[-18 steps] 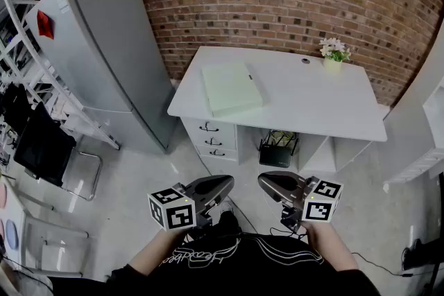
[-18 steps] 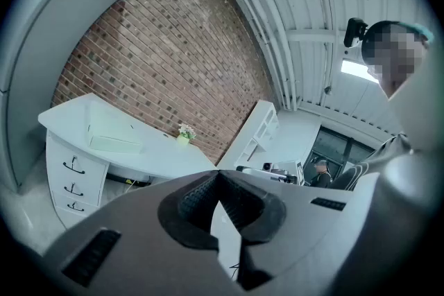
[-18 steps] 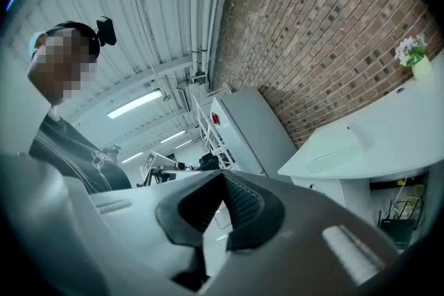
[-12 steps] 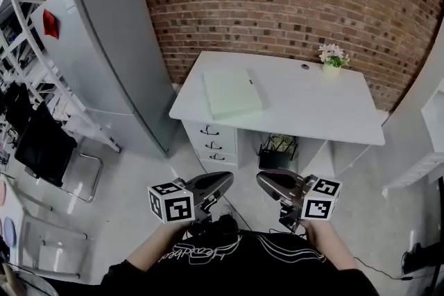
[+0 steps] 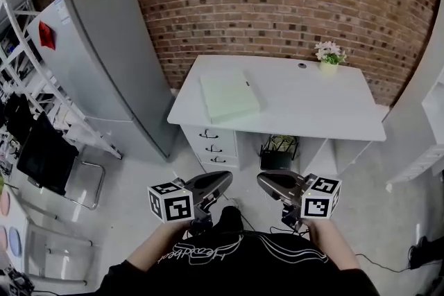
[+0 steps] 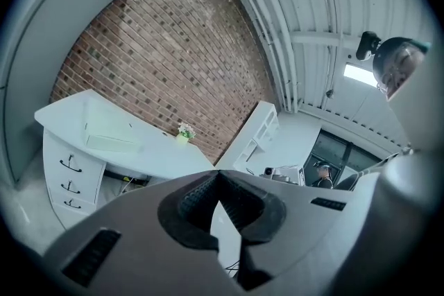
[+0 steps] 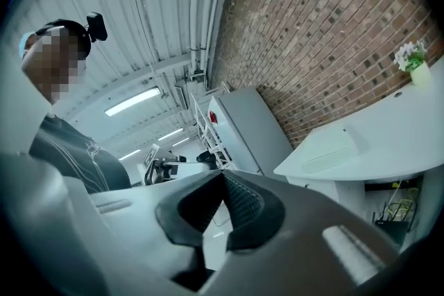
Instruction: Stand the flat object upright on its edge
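Note:
A pale green flat book-like object [image 5: 229, 95] lies flat on the left part of the white desk [image 5: 312, 111]; it also shows in the left gripper view as a pale green flat object [image 6: 111, 135] and in the right gripper view as a pale flat object [image 7: 329, 149]. Both grippers are held low near the person's body, well short of the desk. My left gripper [image 5: 227, 180] is shut with nothing in it, jaws touching [image 6: 217, 173]. My right gripper [image 5: 261, 180] is shut and empty too [image 7: 223, 175].
A small potted flower [image 5: 329, 56] stands at the desk's back right corner. The desk has drawers [image 5: 211, 148] on the left and a black basket [image 5: 277, 150] underneath. A grey refrigerator [image 5: 111, 59] stands left, with a black chair [image 5: 52, 159] and metal shelving nearby. Brick wall behind.
The view has shifted slightly; the desk sits a little further away and higher in the head view. Both grippers stay shut and nearly in the same place.

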`<move>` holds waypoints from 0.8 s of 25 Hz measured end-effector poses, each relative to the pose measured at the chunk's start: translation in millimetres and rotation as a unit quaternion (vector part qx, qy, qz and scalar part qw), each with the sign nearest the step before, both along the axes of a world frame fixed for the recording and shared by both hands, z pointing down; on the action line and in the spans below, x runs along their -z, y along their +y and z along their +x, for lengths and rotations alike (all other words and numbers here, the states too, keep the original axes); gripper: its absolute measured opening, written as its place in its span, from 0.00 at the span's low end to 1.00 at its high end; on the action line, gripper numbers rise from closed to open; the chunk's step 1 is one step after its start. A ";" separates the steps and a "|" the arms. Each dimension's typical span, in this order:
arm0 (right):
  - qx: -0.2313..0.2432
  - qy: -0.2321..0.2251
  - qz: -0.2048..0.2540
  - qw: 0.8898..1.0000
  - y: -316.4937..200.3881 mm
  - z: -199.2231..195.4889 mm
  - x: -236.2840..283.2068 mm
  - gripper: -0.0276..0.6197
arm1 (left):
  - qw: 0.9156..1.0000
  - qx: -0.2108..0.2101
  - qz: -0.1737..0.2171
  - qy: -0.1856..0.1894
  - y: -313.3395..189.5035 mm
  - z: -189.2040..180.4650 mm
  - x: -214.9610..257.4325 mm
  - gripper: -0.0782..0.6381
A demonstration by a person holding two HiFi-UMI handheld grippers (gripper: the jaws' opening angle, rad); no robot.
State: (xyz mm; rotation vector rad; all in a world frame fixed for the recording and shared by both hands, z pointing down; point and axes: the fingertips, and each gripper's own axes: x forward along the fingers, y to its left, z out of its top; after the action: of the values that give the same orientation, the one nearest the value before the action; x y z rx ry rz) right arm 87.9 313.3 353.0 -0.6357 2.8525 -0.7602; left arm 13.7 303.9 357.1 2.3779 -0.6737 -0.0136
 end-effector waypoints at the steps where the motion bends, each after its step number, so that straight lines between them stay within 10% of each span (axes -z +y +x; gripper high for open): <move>1: 0.000 0.008 -0.005 1.000 -2.2 -0.3 -6.9 0.05 | 1.000 0.002 -0.008 0.001 -3.2 -1.0 -5.1 0.11; 20: -0.036 -0.019 -0.143 0.989 -136.5 9.9 -96.3 0.05 | 0.986 0.030 -0.158 0.036 -151.7 -36.1 -99.9 0.11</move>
State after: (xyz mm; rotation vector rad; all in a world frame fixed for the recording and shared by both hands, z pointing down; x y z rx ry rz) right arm 97.8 176.9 449.3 -0.7467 2.6924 -1.1664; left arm -22.4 152.2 457.0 2.0422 -0.6608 -0.0175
